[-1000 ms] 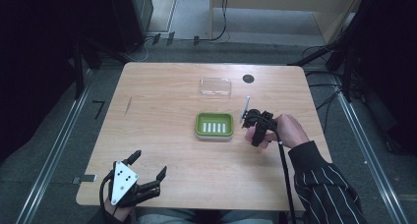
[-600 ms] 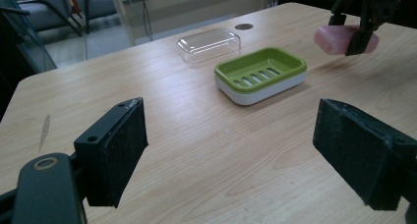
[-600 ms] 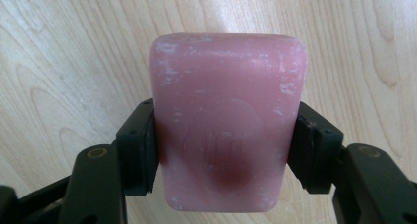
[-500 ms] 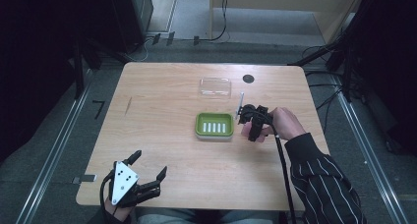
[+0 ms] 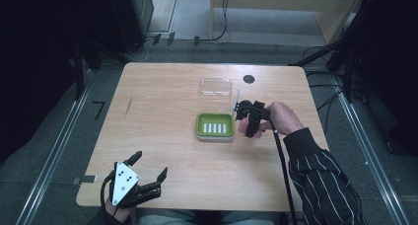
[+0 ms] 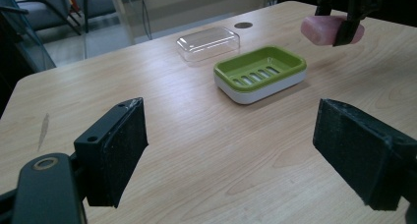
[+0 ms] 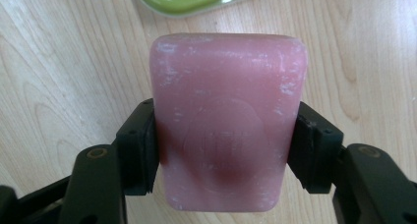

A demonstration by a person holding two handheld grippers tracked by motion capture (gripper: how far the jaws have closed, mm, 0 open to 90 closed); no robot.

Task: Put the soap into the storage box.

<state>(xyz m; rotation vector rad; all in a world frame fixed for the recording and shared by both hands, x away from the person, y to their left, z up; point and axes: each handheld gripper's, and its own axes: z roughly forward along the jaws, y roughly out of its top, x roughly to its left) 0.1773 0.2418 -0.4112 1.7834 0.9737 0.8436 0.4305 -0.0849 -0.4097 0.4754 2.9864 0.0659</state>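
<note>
The right gripper (image 7: 223, 150) has its jaws clamped on the pink soap (image 7: 226, 121), held above the desk (image 5: 162, 111) just at 3 o'clock of the green dish (image 5: 215, 126). Setting it in the empty dish remains, probably. The clear lid (image 5: 216, 87) lies at the dish's 12 o'clock, nothing blocking. The left gripper (image 5: 148, 173) rests at the desk's 7 o'clock, jaws wide apart and empty.

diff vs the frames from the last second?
The right gripper, shut on the pink soap throughout, drifted a little up the high view, toward the far edge, and now sits beside the green dish's right end, soap held off the table. Unchanged: left gripper open at the near edge, clear lid behind the dish, dish empty.
</note>
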